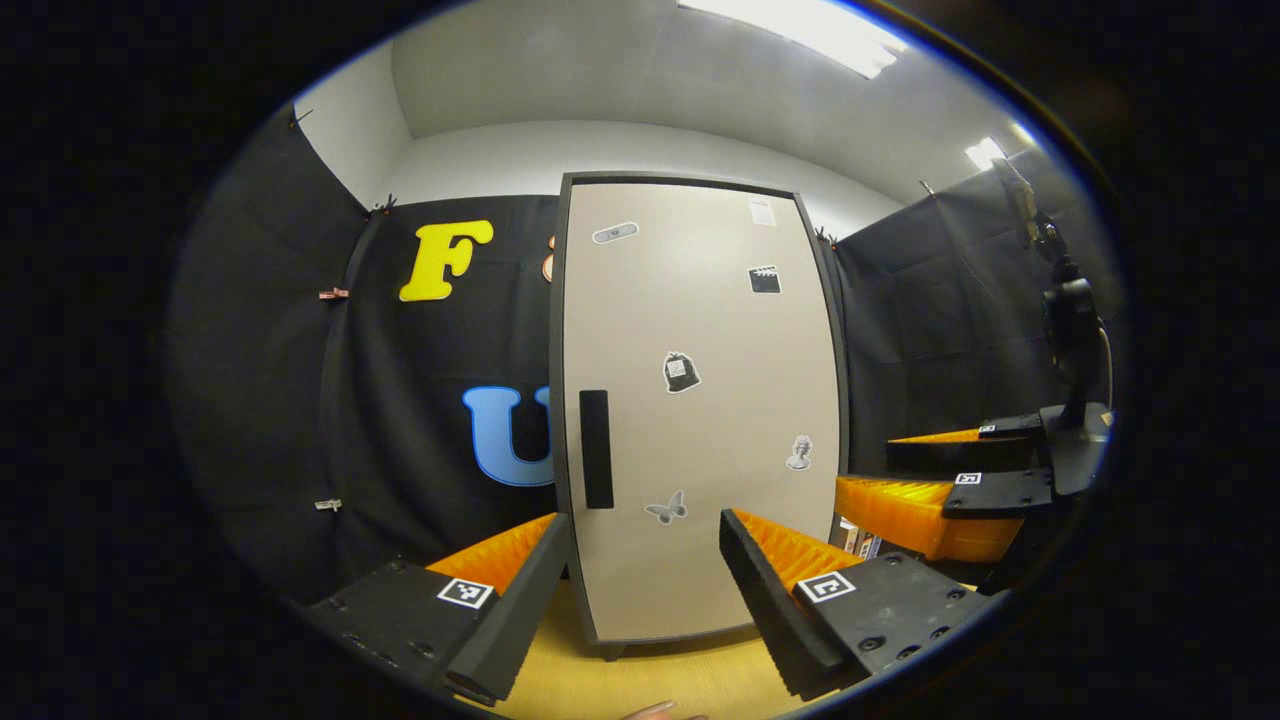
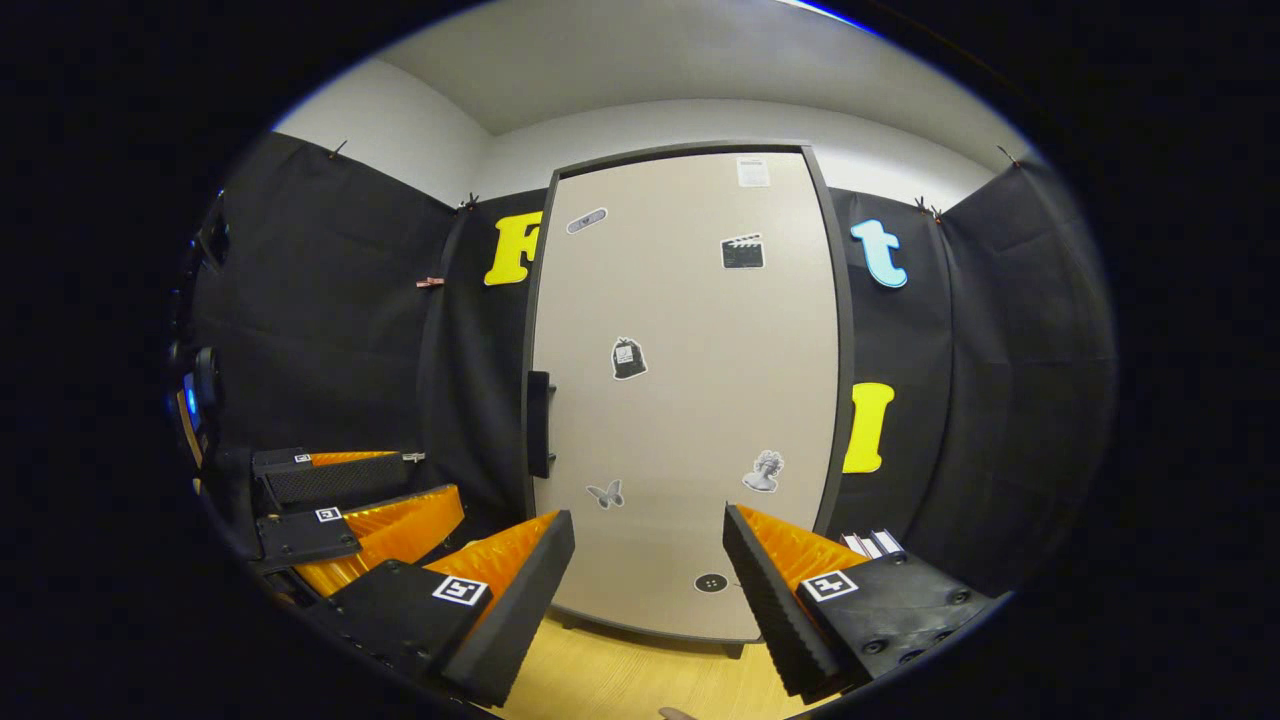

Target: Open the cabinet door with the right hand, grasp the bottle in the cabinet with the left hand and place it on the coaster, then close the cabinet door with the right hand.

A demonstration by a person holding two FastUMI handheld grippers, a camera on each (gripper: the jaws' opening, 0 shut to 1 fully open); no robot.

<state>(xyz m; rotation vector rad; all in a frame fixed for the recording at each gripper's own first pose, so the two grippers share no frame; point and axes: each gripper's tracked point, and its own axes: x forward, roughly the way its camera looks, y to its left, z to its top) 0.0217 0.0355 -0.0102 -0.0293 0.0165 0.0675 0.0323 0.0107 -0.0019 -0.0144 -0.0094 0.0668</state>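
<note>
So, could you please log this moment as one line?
door: closed | handle: untouched | left gripper: open | right gripper: open

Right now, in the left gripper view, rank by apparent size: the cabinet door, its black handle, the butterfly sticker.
1. Cabinet door, by far the largest, shut.
2. Black handle, a tall narrow strip at the door's left edge.
3. Butterfly sticker, smallest.
All three lie on the same door face, so nearness hardly skews the order.

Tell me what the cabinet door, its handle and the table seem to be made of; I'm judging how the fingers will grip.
The cabinet door looks like matte beige laminate or painted board: flat, even, no grain, with stickers on it. Its handle is a matte black bar, plastic or coated metal; I can't tell which. The table looks like pale wood or wood-look laminate, with faint grain lines.
</note>
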